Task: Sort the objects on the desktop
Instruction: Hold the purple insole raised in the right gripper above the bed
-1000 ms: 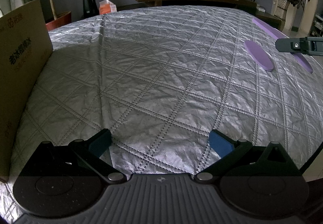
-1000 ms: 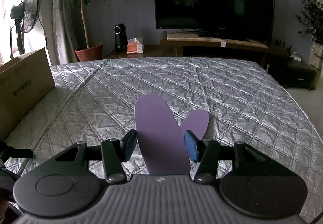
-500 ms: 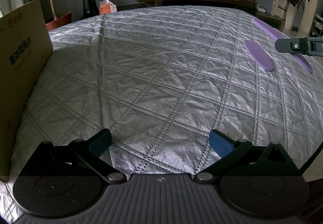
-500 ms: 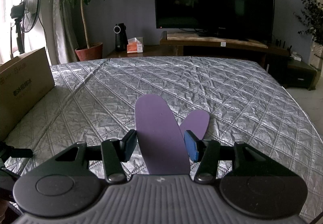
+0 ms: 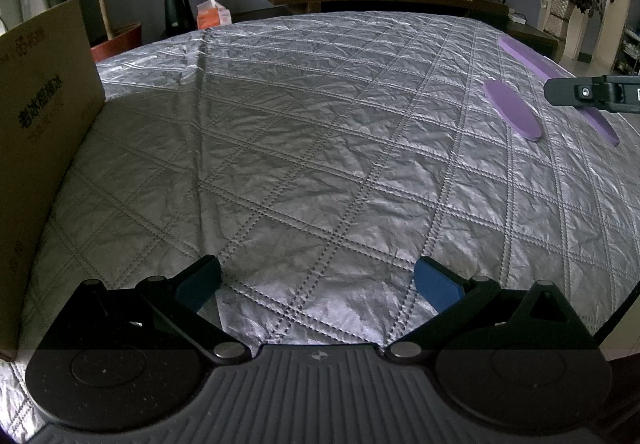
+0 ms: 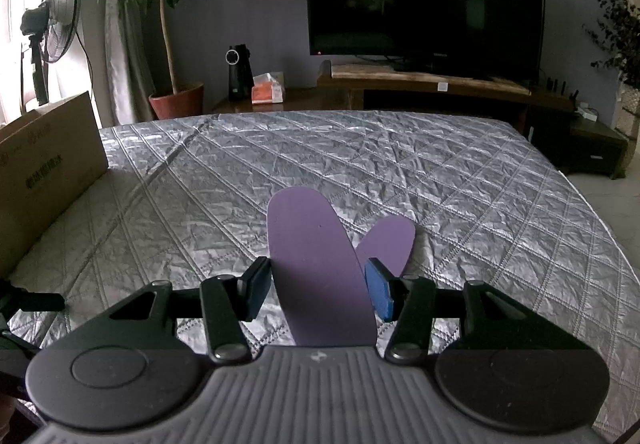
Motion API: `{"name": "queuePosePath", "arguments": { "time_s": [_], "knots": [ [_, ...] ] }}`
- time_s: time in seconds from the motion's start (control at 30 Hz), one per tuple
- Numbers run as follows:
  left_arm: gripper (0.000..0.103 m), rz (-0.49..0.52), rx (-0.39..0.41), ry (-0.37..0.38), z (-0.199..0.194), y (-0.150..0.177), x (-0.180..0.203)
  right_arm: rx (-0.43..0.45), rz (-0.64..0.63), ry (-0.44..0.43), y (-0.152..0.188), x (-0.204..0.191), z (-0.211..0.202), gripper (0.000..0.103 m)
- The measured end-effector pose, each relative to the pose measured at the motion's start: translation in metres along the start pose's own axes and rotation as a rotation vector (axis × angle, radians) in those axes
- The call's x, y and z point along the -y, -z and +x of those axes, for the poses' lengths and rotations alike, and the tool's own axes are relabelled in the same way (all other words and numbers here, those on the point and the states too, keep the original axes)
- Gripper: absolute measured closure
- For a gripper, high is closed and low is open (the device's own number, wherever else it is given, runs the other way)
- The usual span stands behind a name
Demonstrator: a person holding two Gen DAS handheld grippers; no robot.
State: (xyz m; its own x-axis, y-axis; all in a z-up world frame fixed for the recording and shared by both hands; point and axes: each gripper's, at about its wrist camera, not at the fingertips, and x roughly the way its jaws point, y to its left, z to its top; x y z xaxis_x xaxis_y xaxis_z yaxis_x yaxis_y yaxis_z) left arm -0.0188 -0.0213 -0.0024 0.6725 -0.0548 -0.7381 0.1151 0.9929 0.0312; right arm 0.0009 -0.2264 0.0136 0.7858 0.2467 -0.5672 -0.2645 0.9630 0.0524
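cardboard box [image 5: 44, 148] at left edge of quilted worktop [image 5: 320, 148]. left hand-held gripper [image 5: 318, 282] spread wide, nothing between. right hand-held gripper [image 6: 318, 290] clamped on purple insole [image 6: 316, 264]; second insole [image 6: 390, 240] flat just beside.

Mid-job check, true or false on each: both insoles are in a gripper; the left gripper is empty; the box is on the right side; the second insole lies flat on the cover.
1. Both insoles are gripped. False: the right gripper has one insole between its fingers; the second insole lies free.
2. The left gripper is empty. True: open over bare cover.
3. The box is on the right. False: it stands at the left edge.
4. The second insole lies flat on the cover. True.
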Motion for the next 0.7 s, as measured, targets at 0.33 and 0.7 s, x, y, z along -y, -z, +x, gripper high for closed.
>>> {"name": "queuePosePath", "arguments": {
  "time_s": [0.33,0.7],
  "knots": [
    [0.000,0.000,0.000,0.000,-0.0002,-0.0001,0.0005,-0.007,-0.009,0.002,0.0007,-0.0018,0.0008,0.055],
    [0.000,0.000,0.001,0.000,-0.0003,0.0004,0.0005,-0.012,-0.015,0.000,0.0016,-0.0042,0.0009,0.055]
  ]
}}
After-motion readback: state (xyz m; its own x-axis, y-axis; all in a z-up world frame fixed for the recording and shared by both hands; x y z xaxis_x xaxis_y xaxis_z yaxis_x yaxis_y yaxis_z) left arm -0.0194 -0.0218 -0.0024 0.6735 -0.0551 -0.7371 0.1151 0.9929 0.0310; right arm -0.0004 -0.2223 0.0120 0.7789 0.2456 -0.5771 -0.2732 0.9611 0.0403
